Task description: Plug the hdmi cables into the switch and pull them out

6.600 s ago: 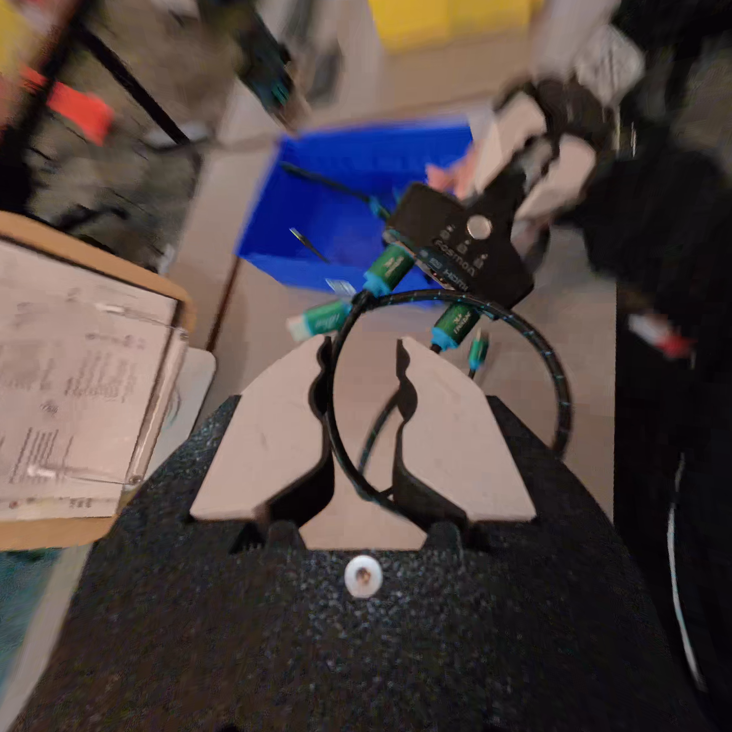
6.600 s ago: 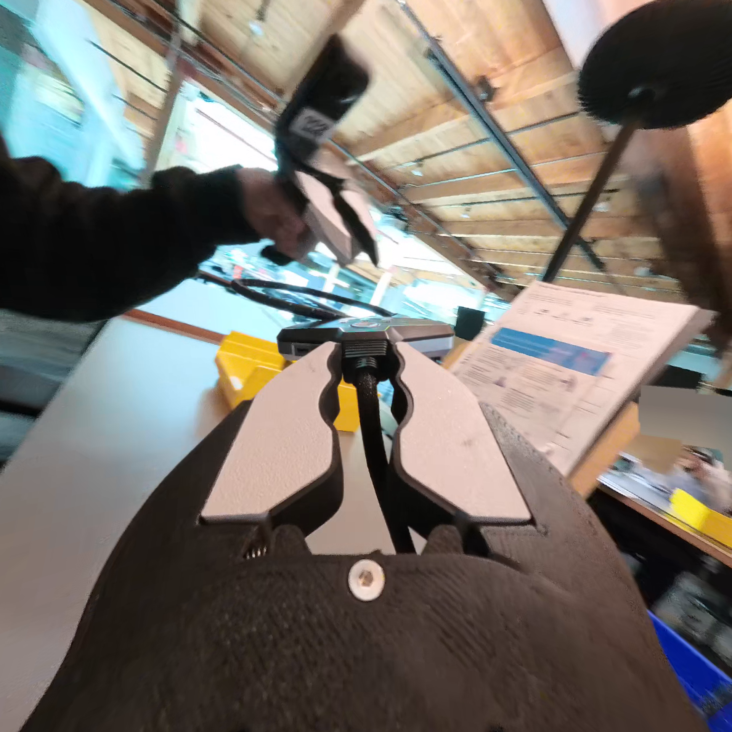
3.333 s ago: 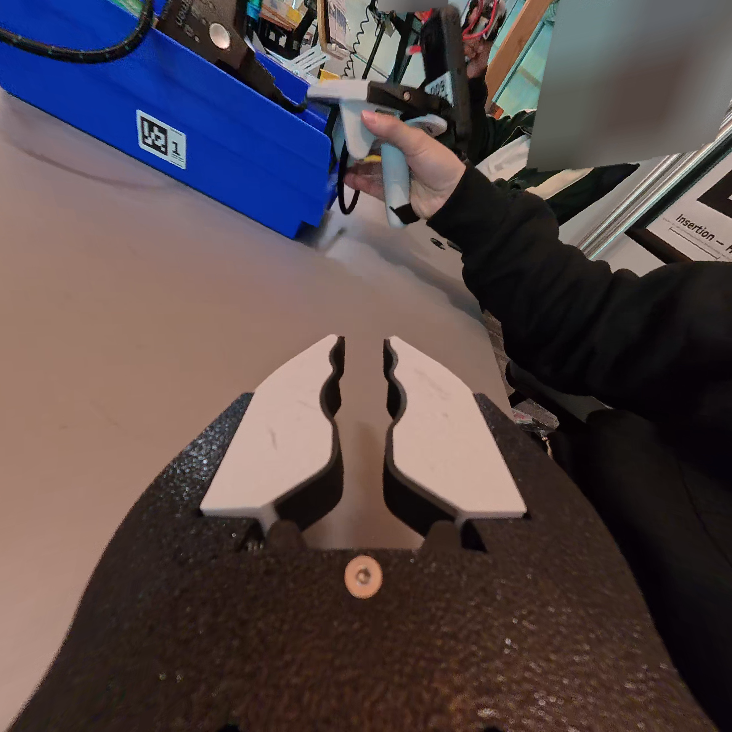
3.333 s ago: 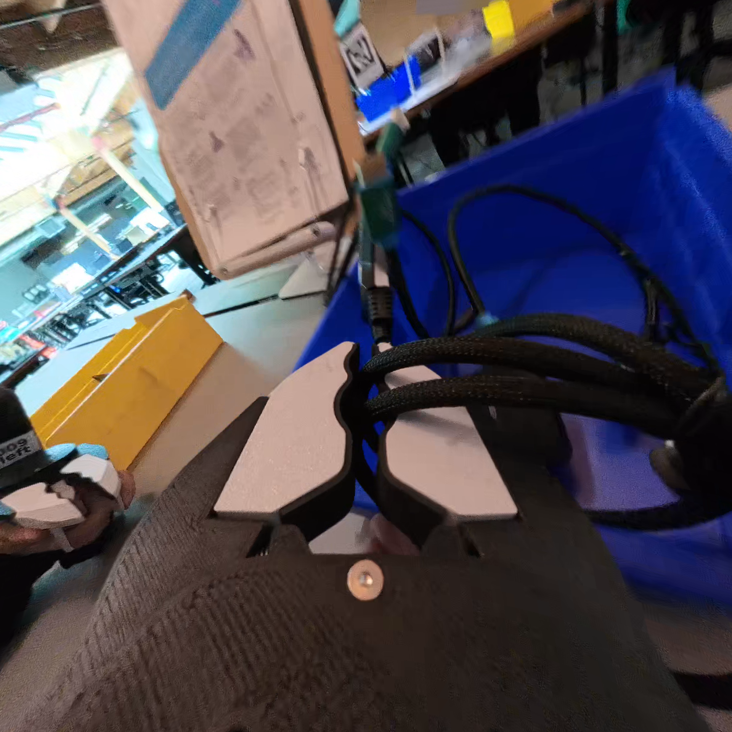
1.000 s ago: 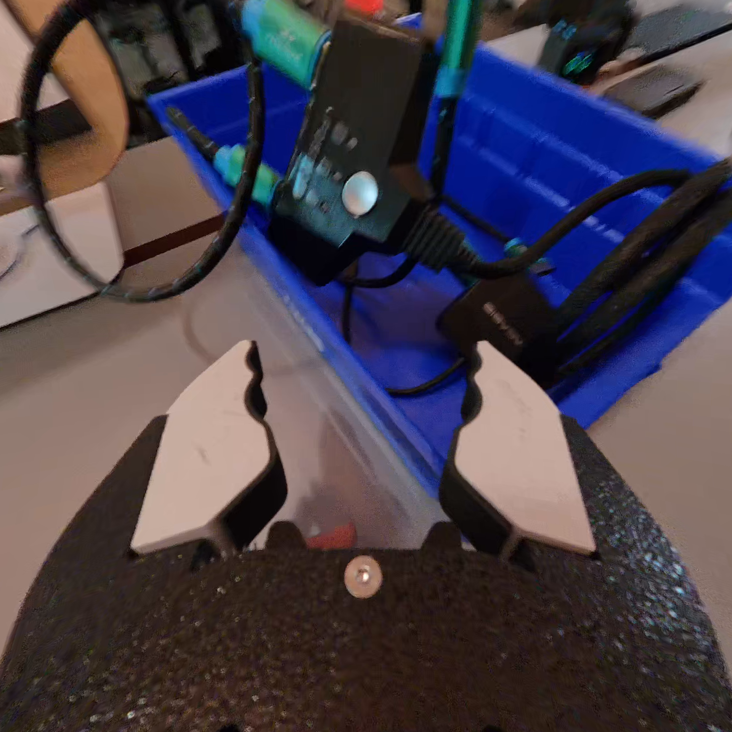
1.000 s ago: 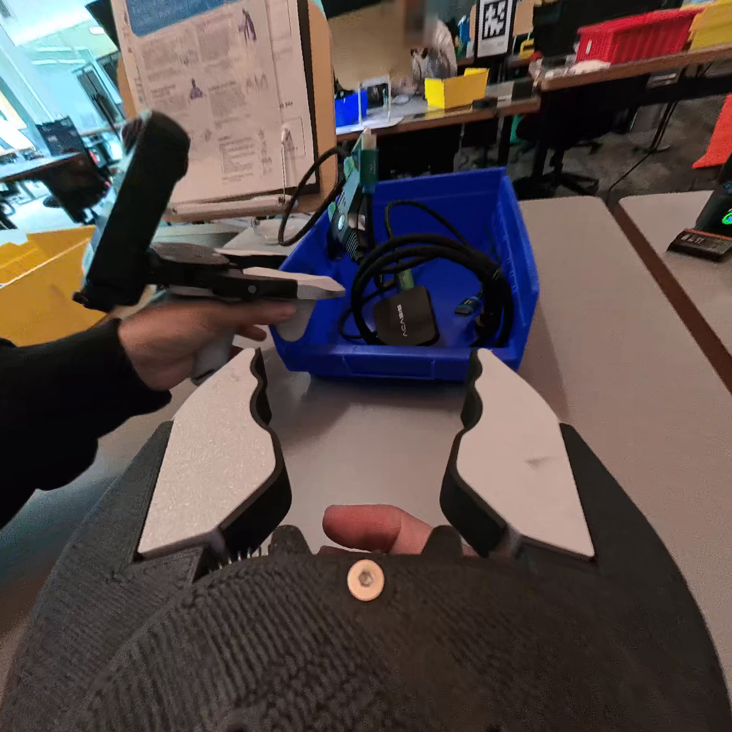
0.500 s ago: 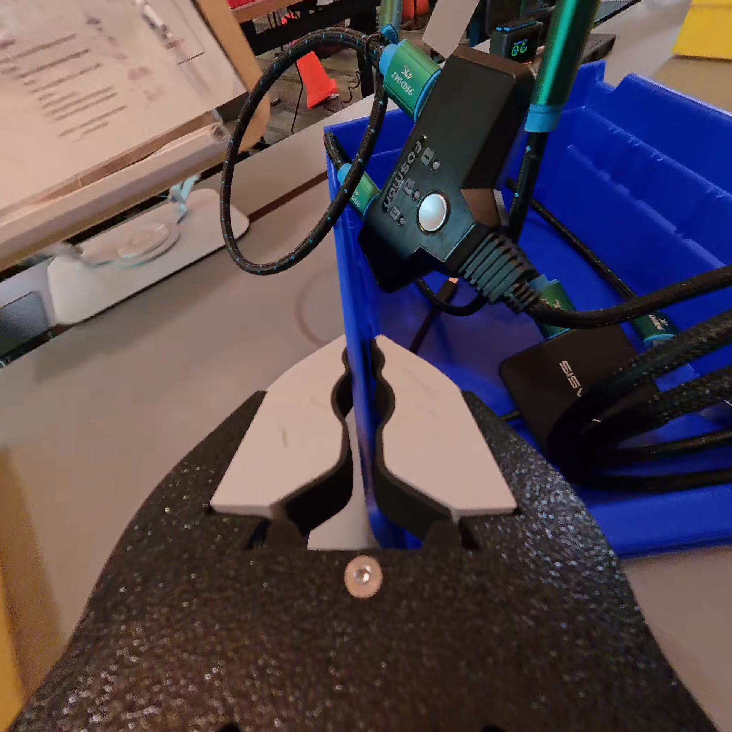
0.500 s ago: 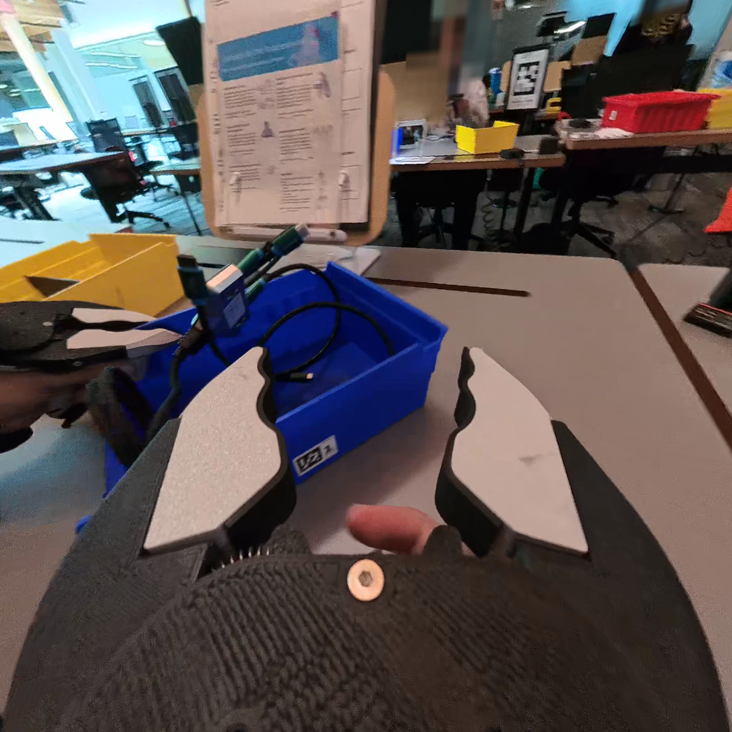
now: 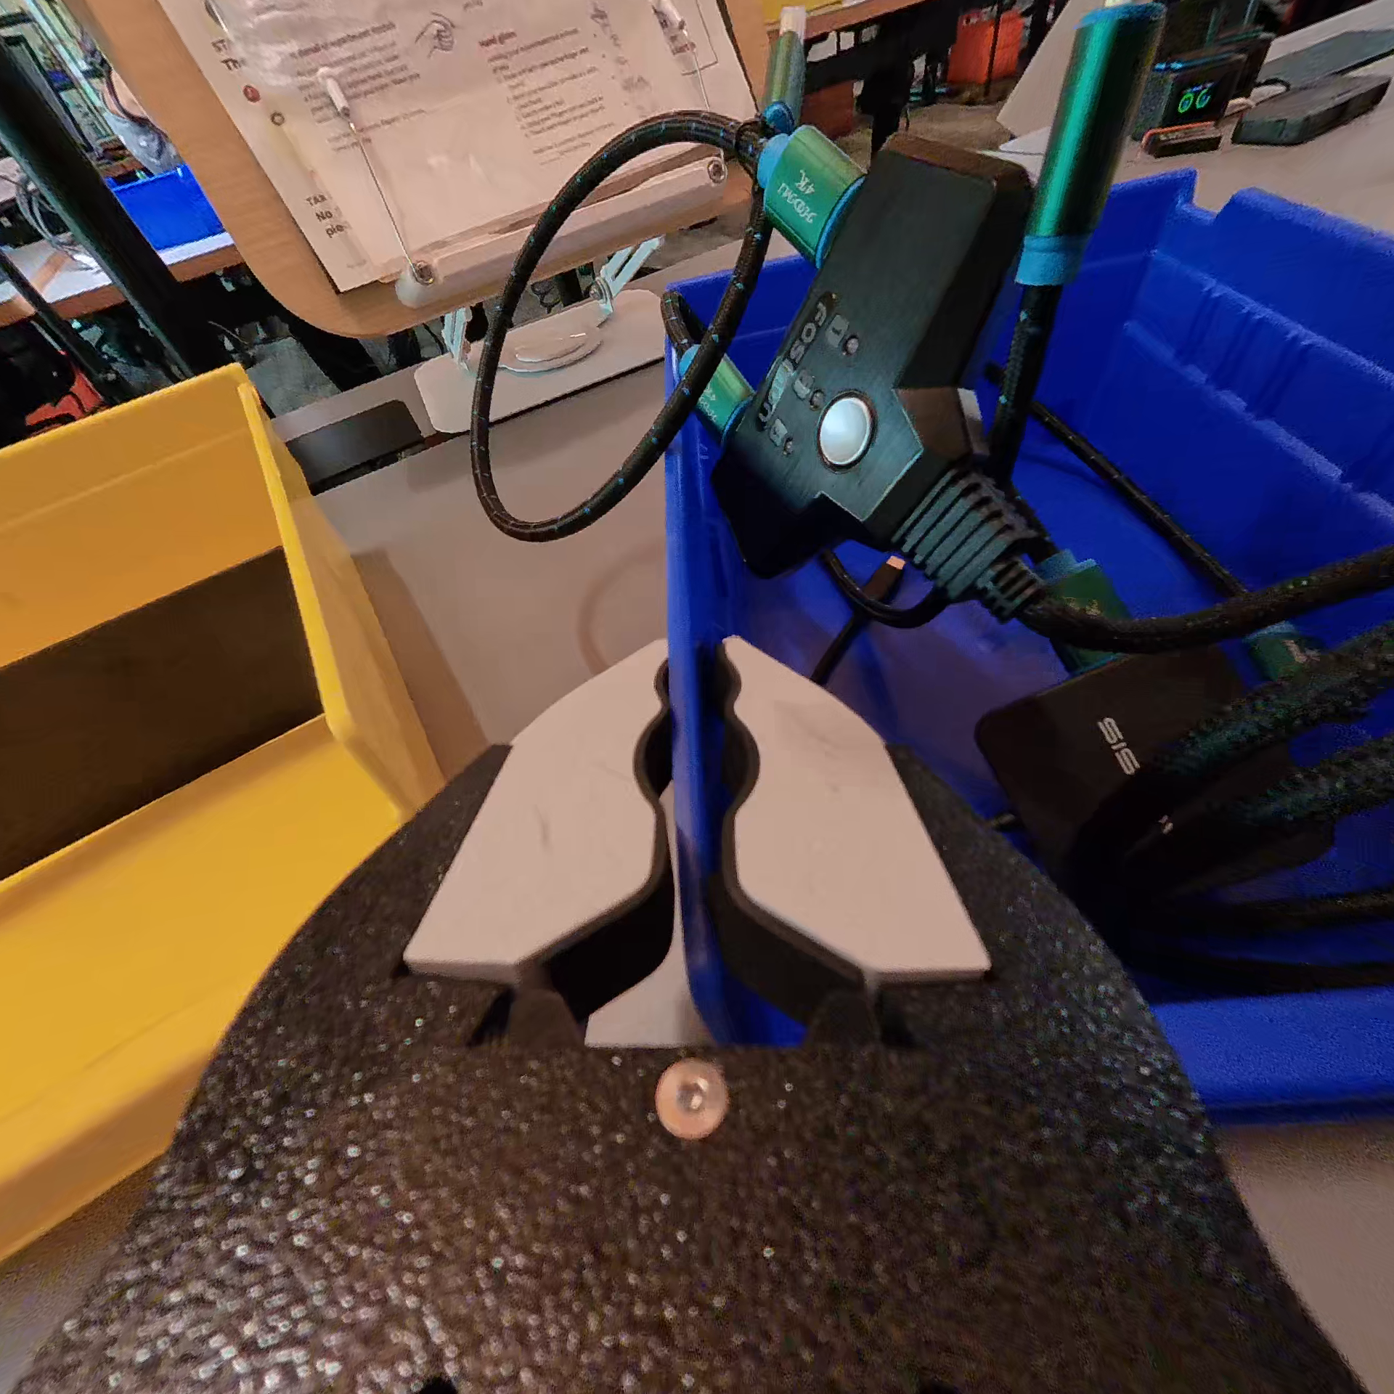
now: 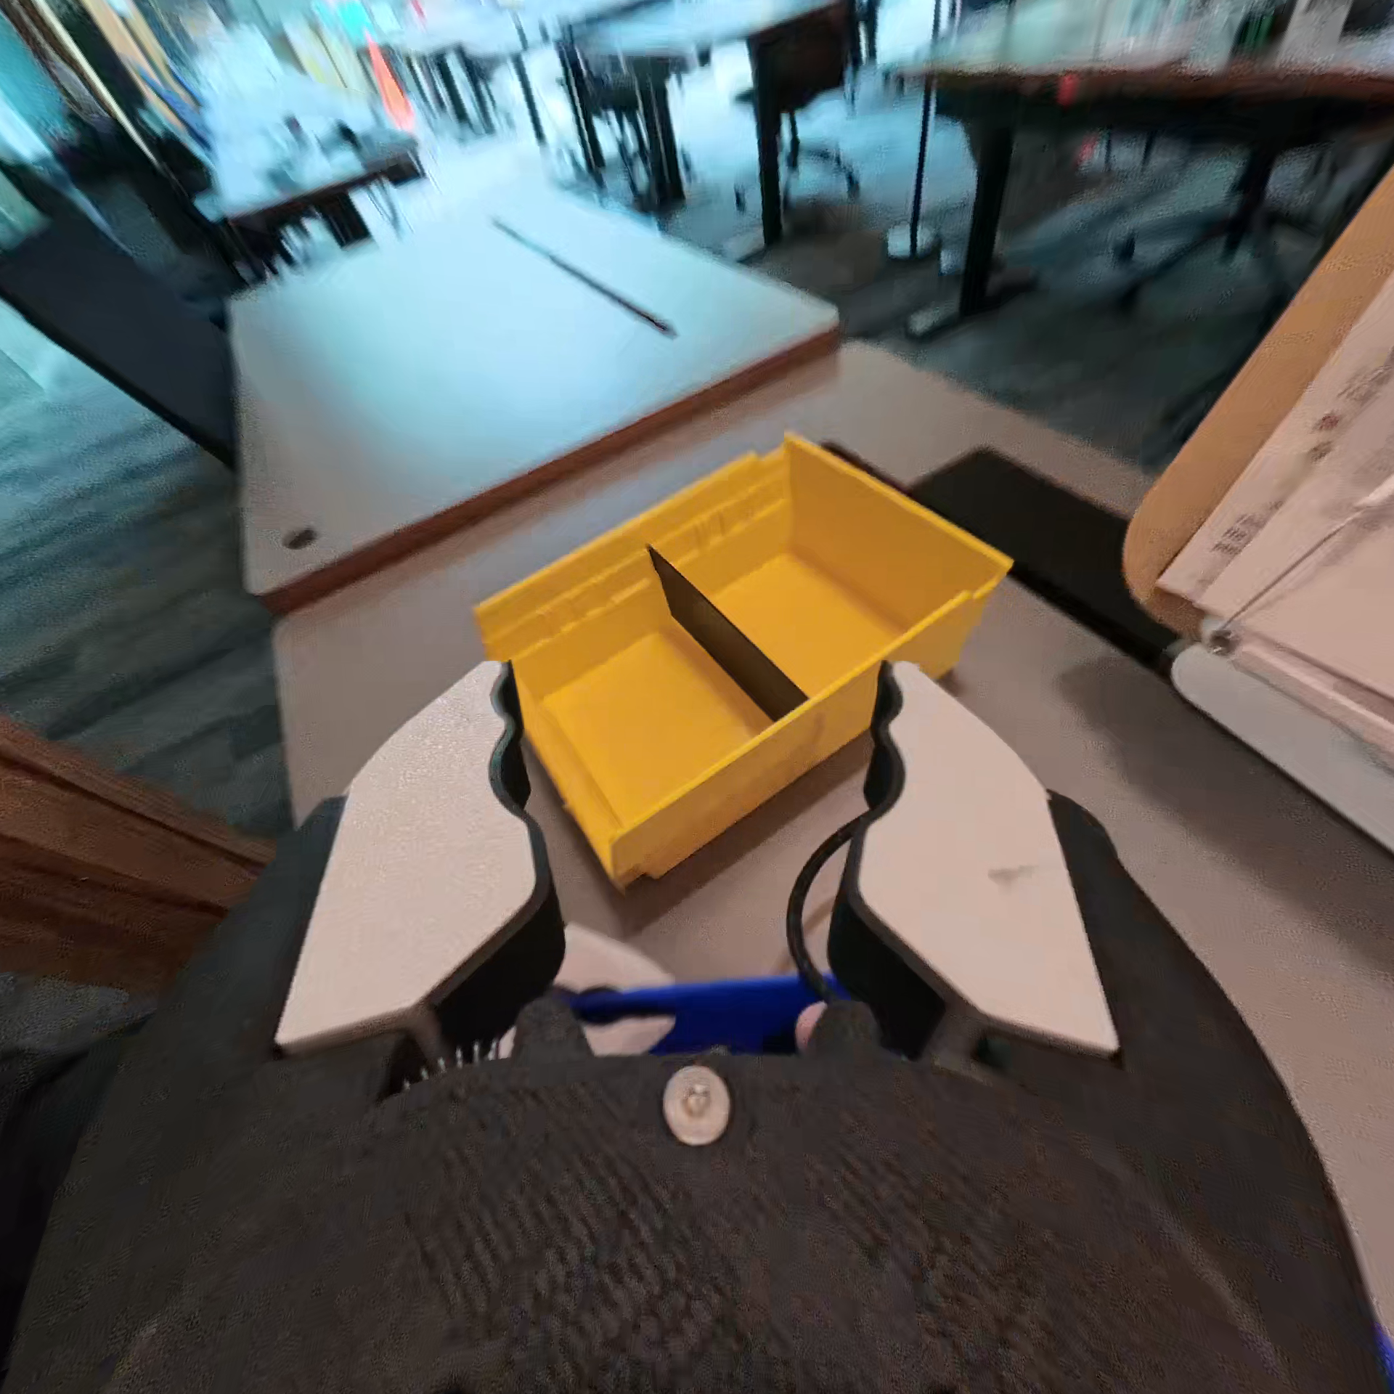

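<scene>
In the left wrist view my left gripper is shut on the near left wall of the blue bin. A black HDMI switch leans on that wall inside the bin, with green-ended braided HDMI cables plugged into it. A second black box and thick black cables lie in the bin. In the right wrist view my right gripper is open and empty, above the table and facing a yellow bin. A thin black cable and a blue bin edge show below it.
The yellow divided bin stands left of the blue bin on the grey table. A wooden stand with instruction sheets is behind, also in the right wrist view. Other tables and chairs stand beyond.
My left gripper stayed shut on the blue bin's wall and the bin has come close to the yellow bin. My right gripper, still open, swung left from the blue bin to face the yellow bin.
</scene>
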Motion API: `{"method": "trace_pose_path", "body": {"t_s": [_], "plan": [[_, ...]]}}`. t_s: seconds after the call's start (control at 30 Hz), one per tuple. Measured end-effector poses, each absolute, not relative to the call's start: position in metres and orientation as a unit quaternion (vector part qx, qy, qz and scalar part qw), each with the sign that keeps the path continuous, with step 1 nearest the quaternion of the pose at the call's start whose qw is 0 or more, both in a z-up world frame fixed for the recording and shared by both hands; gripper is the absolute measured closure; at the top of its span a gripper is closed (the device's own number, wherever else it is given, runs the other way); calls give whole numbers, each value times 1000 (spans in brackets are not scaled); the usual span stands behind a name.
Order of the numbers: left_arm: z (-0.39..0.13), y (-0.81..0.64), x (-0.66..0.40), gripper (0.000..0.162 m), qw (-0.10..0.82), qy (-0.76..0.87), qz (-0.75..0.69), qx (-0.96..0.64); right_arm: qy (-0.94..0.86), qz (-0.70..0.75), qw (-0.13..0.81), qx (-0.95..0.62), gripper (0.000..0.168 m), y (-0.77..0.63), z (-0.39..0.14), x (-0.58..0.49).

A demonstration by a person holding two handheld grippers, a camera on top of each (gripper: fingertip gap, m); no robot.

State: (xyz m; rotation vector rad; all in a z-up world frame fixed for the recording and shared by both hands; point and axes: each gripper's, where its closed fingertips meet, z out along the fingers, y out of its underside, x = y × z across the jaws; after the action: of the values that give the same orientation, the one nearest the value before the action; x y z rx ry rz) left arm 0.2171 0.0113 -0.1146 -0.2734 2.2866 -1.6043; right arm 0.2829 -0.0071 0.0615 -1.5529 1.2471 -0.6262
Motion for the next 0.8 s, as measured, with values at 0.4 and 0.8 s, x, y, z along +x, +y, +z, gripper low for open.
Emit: {"method": "trace_pose_path", "body": {"t_s": [0.4,0.8], "plan": [[-113,16,224,153,173,791,-579,-91,703,-31,272,-656,111,11,-130,383],[-113,15,231,154,174,792,-580,-80,696,-54,218,-682,134,17,-177,392]]}}
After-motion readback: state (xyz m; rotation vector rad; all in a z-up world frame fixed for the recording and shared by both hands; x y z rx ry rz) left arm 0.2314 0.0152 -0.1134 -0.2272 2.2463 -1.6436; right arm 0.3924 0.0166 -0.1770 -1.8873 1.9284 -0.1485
